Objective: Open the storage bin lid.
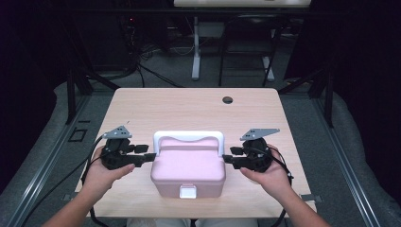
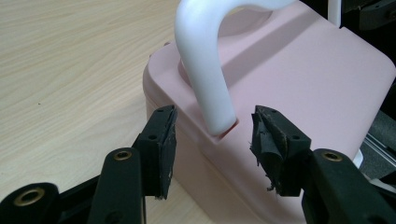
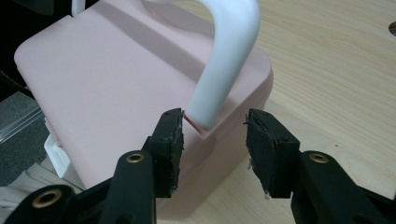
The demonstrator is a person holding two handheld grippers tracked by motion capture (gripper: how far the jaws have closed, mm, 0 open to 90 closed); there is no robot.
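My left gripper (image 1: 147, 157) and right gripper (image 1: 228, 160) flank the pink box (image 1: 188, 170) at the table's (image 1: 198, 106) near edge, jaws released around the white handle's (image 1: 188, 137) feet, pads clear; nothing is gripped yet; the latch (image 1: 187, 191) looks shut, so lifting or opening remains.

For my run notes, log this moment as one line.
left gripper: open at box left end | right gripper: open at right end | handle: upright | box on table
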